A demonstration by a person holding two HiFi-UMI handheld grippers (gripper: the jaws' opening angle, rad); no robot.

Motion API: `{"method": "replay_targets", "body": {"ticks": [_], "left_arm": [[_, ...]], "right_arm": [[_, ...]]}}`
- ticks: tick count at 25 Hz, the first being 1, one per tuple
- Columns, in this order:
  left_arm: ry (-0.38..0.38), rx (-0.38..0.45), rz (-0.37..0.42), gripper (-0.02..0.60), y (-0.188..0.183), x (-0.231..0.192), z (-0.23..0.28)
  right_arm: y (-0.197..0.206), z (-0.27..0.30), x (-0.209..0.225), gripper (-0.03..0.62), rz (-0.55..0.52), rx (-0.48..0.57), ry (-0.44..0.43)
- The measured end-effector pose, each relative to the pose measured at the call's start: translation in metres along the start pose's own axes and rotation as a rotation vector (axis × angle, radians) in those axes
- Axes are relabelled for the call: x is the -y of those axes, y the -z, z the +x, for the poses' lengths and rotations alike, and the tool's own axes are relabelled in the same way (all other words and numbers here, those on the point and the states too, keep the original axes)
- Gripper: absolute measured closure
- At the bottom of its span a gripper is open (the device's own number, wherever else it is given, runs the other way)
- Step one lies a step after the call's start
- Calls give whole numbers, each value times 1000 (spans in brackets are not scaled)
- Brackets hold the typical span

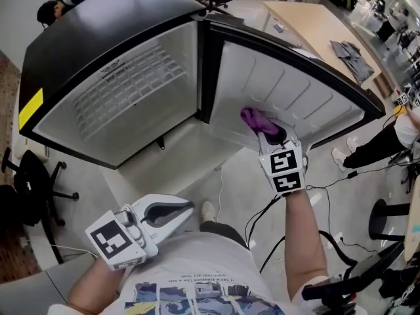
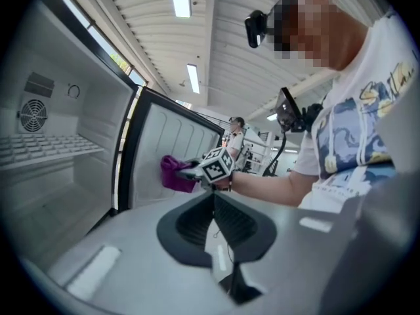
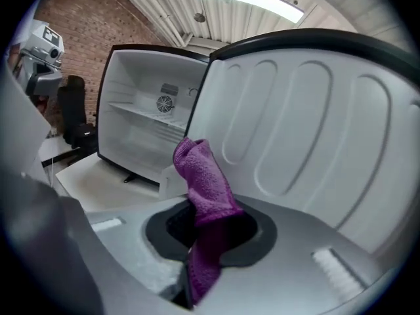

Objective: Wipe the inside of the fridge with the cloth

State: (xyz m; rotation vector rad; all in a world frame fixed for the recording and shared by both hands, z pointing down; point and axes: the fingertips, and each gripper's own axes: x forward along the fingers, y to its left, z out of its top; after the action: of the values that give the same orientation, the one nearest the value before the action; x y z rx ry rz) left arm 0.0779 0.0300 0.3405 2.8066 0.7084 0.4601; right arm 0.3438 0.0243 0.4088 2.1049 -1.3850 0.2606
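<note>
A small black fridge [image 1: 131, 84] stands with its door [image 1: 289, 90] swung wide; both are white inside. My right gripper [image 1: 274, 136] is shut on a purple cloth [image 1: 254, 119], and the cloth's bunched end is up against the door's ribbed inner panel. In the right gripper view the cloth [image 3: 203, 182] sticks up from between the jaws [image 3: 210, 222], with the door panel [image 3: 308, 130] just behind it. My left gripper [image 1: 187, 209] hangs low by my body, away from the fridge, jaws together and holding nothing. The left gripper view shows its own tips [image 2: 213, 195] and the cloth [image 2: 174, 174] beyond.
The fridge sits on a low white platform [image 1: 170, 156]. A black office chair [image 1: 33, 176] is at the left, and cables [image 1: 262, 215] trail on the floor by my feet. A wooden table [image 1: 321, 31] stands behind the door, and a person [image 1: 387, 136] is at the right.
</note>
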Motion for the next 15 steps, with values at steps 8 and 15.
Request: {"method": "replay_targets", "body": {"ticks": [8, 15], "left_arm": [[-107, 10, -23, 577, 4, -14, -19], [-135, 9, -33, 577, -1, -23, -15]], "right_arm": [[-18, 55, -46, 539, -104, -32, -162], [4, 83, -63, 539, -98, -121, -254]]}}
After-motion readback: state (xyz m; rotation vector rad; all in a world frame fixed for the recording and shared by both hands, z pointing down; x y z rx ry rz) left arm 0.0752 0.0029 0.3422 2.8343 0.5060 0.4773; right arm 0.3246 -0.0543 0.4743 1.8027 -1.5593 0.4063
